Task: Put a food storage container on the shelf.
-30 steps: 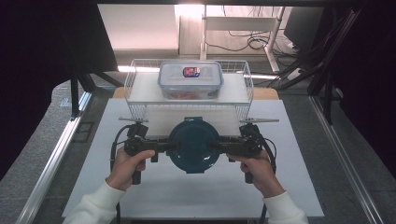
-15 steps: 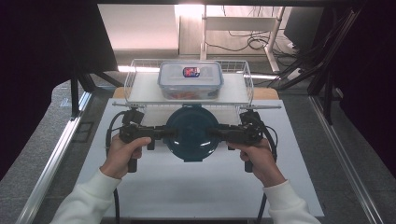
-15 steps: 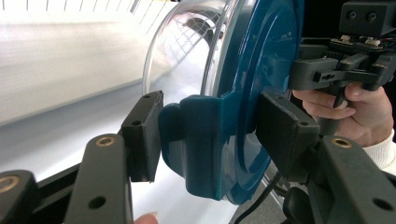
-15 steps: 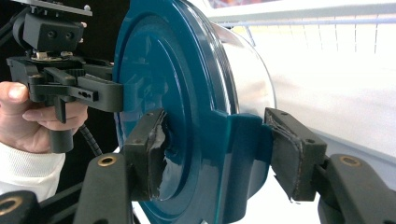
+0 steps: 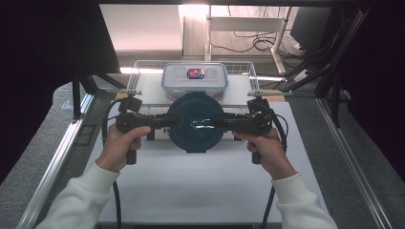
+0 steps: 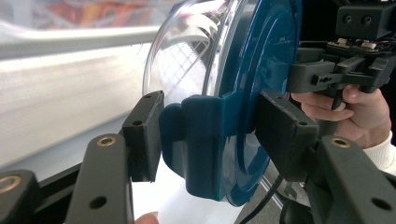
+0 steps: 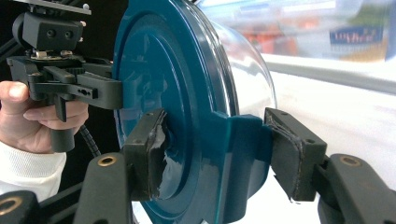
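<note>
While both hands carry it between them, the round clear container with the dark teal plastic lid [image 5: 195, 122] hangs above the white counter [image 5: 200, 186], just in front of the white wire basket [image 5: 253, 81]. The left tongs [image 5: 168, 123] are clamped on the locking tab at one side of the lid, and the right tongs [image 5: 224, 124] are clamped on the tab opposite; in each gripper view the black pads [image 6: 144, 133] press on both faces of a tab. This looks like the carrying step, the container headed for the basket. Inside the basket a clear rectangular box with a grey-blue lid [image 5: 194, 80] already fills the middle. The next move, I'd judge, calls for keeping the two hands level and together, clearing the basket's near rim, and finding room beside or on that box before either grip loosens.
</note>
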Tool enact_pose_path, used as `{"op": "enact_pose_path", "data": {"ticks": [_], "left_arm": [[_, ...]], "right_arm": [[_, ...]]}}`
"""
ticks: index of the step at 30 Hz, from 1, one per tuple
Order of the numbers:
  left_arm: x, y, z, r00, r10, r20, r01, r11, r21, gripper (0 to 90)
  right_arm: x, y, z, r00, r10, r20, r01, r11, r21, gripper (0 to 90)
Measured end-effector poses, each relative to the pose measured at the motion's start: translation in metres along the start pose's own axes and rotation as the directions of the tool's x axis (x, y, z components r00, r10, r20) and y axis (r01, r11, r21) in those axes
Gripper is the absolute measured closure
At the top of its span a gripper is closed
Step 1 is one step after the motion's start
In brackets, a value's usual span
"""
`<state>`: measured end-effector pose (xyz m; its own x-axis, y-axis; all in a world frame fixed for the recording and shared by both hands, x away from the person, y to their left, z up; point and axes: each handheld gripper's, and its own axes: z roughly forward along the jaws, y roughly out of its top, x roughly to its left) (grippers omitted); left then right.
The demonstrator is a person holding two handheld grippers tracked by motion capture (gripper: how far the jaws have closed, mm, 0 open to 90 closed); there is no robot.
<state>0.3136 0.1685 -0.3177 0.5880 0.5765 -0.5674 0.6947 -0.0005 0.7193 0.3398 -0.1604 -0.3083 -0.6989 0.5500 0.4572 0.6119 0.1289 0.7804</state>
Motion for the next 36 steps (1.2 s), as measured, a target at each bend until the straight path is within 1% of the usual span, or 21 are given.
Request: {"op": "enact_pose_path", "data": {"ticks": [7, 14, 20, 22, 27, 28, 29, 30, 36], "left_arm": [[-0.009, 0.019, -0.011, 0.9999, 0.016, -0.003, -0.016, 0.9998, -0.014, 42.9], [-0.018, 0.04, -0.023, 0.9991, 0.037, -0.019, -0.038, 0.9989, -0.029, 42.7], [-0.018, 0.054, -0.027, 0.9993, 0.029, -0.022, -0.03, 0.9991, -0.03, 42.7], [-0.018, 0.06, -0.028, 0.9992, 0.032, -0.025, -0.032, 0.999, -0.029, 42.7], [-0.015, 0.074, -0.028, 0.9993, 0.022, -0.029, -0.023, 0.9992, -0.031, 42.4], [-0.013, 0.077, -0.028, 0.9994, 0.023, -0.027, -0.024, 0.9992, -0.031, 42.4], [-0.012, 0.08, -0.027, 0.9996, 0.015, -0.025, -0.015, 0.9994, -0.032, 42.4], [-0.01, 0.082, -0.027, 0.9995, 0.019, -0.025, -0.02, 0.9993, -0.031, 42.3], [0.001, 0.103, -0.021, 0.9999, 0.004, -0.01, -0.004, 0.9996, -0.029, 42.2]], "right_arm": [[0.009, 0.018, -0.005, 0.9999, -0.013, 0.002, 0.013, 1.0, -0.01, 40.5], [0.019, 0.042, -0.008, 0.9994, -0.034, -0.004, 0.034, 0.999, -0.031, 40.6], [0.02, 0.057, -0.007, 0.9992, -0.04, -0.01, 0.039, 0.999, -0.031, 40.5], [0.019, 0.063, -0.006, 0.9989, -0.046, -0.012, 0.045, 0.998, -0.034, 40.6], [0.017, 0.079, -0.004, 0.9995, -0.03, -0.012, 0.03, 0.999, -0.027, 40.6], [0.016, 0.081, -0.003, 0.9993, -0.036, -0.013, 0.036, 0.999, -0.026, 40.6], [0.015, 0.085, -0.002, 0.9994, -0.034, -0.011, 0.034, 0.999, -0.023, 40.6], [0.014, 0.088, -0.002, 0.9994, -0.032, -0.009, 0.032, 0.999, -0.021, 40.6], [0.006, 0.108, 0.003, 0.9998, -0.021, 0.001, 0.021, 1.0, -0.013, 40.6]]}}
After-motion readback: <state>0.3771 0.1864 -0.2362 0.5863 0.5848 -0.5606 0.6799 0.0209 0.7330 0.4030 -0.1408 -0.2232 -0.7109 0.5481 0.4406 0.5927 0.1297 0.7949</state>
